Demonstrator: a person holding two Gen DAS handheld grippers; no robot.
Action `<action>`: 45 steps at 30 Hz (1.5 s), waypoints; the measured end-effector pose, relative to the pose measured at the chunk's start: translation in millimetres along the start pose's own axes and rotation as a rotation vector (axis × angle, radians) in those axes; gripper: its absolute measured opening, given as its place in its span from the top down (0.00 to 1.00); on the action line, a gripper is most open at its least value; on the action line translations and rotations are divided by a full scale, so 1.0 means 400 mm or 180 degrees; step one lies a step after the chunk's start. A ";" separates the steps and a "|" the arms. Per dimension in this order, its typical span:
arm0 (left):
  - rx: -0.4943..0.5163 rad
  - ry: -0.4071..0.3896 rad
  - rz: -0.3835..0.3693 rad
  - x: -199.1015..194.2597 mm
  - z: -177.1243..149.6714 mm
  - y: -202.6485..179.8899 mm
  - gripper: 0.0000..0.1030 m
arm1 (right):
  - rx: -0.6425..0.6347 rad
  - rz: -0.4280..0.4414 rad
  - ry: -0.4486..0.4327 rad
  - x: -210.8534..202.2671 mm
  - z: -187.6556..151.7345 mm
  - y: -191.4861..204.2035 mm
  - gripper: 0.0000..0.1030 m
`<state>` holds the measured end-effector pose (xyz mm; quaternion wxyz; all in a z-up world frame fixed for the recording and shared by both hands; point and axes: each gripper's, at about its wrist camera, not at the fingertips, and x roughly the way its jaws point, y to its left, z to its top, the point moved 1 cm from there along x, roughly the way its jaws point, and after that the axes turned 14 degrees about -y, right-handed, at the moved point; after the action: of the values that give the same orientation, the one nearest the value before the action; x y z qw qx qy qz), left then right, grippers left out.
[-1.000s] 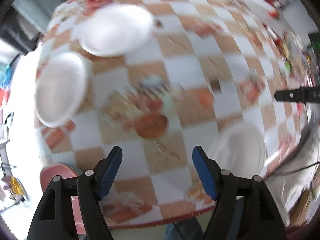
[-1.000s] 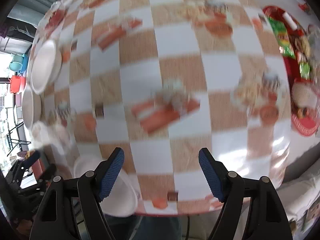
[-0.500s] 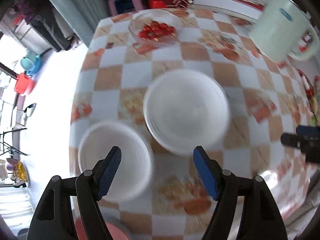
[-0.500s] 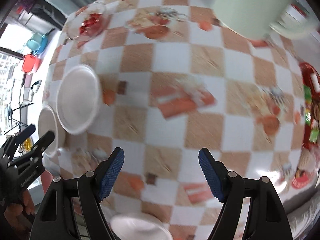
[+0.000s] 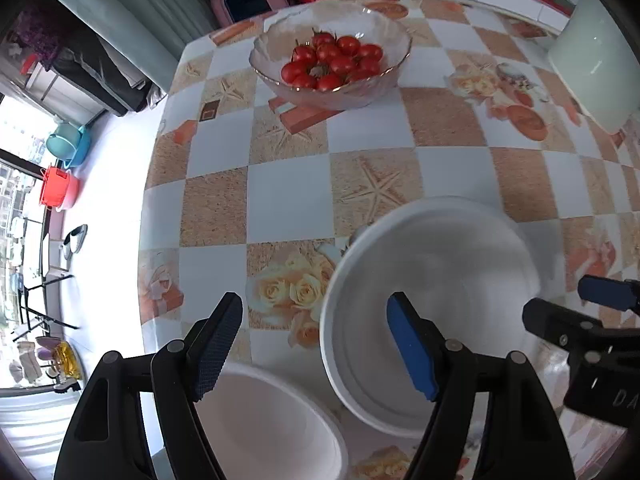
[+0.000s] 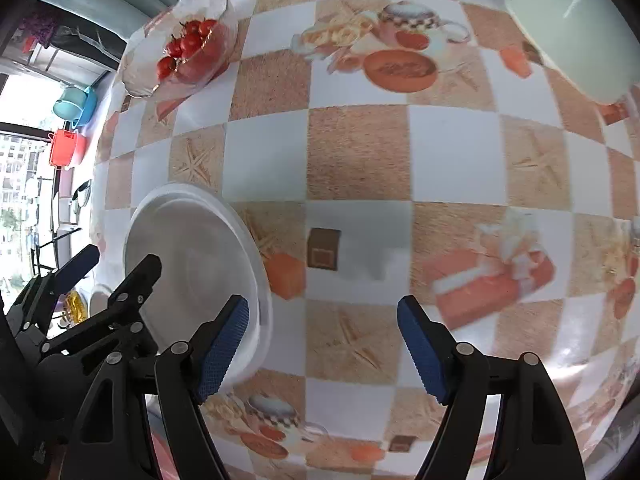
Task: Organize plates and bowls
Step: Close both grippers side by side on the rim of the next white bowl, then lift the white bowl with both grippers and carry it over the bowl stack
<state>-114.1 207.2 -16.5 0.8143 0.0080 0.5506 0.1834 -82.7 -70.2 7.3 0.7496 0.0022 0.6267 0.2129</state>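
A white plate (image 5: pixel 440 280) lies on the checkered table; it also shows in the right wrist view (image 6: pixel 192 264). A white bowl (image 5: pixel 264 428) sits at the table's near edge, left of the plate. My left gripper (image 5: pixel 316 352) is open and empty, its right finger over the plate's near left rim and its left finger over the bowl. My right gripper (image 6: pixel 324 348) is open and empty, its left finger beside the plate's right rim. Each gripper shows in the other's view: the right one (image 5: pixel 592 320) and the left one (image 6: pixel 108 276).
A glass bowl of cherry tomatoes (image 5: pixel 332 60) stands at the far side of the table, also in the right wrist view (image 6: pixel 180 48). A pale green pitcher (image 5: pixel 596 52) stands at the far right. The table's left edge (image 5: pixel 148 208) drops to the floor.
Both grippers have swept toward the far left of the table and come down close over the white plate. The plate and bowl now lie right under the left gripper. Both stay open.
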 end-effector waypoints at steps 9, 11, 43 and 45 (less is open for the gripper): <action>0.0039 0.0241 -0.0089 0.078 -0.001 -0.010 0.25 | 0.0041 -0.0019 0.0036 0.049 -0.004 0.009 0.25; 0.0021 0.0253 -0.0110 0.084 -0.002 -0.010 0.27 | 0.0039 -0.0018 0.0027 0.053 -0.007 0.010 0.25; 0.0300 0.0450 -0.0702 -0.107 -0.255 -0.298 0.68 | -0.0014 -0.0017 0.0462 -0.030 -0.370 -0.073 0.85; 0.0273 0.0474 -0.0714 -0.104 -0.261 -0.292 0.68 | 0.0011 -0.0022 0.0463 -0.034 -0.393 -0.072 0.85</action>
<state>-187.7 65.9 -45.5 0.7855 -0.0324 0.6143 0.0676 -223.0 -142.2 -21.3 0.7028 -0.0142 0.6799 0.2088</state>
